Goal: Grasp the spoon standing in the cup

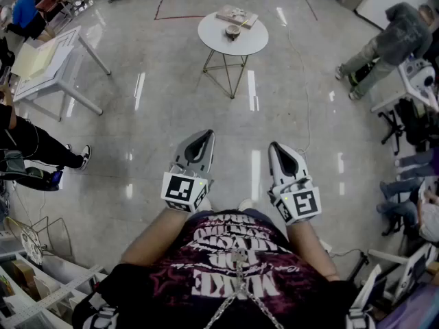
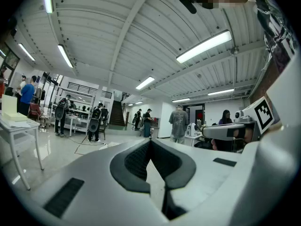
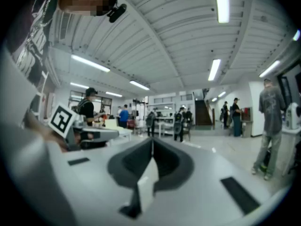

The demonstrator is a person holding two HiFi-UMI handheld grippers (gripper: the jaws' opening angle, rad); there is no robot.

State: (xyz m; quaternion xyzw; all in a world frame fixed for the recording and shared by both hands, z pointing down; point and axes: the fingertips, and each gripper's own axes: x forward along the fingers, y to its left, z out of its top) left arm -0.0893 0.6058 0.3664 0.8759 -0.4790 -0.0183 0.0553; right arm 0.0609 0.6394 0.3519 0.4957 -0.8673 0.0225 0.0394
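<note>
White and round, the small table (image 1: 255, 41) stands well ahead on thin wire legs. On its smooth top sits a small dark cup (image 1: 233, 31), and the spoon should be in it, but it is too small to make out from here. I judge a spoon to be light, stiff and smooth, perhaps slippery. The best hold would be the free part of the handle above the rim, with its flat sides against the pads. The cup looks light too and may tip if the handle is pushed sideways. The left gripper (image 1: 203, 138) and the right gripper (image 1: 276, 147) both have their jaws pressed together with nothing between them. They are held near the person's chest, above the glossy grey floor (image 1: 137, 115).
</note>
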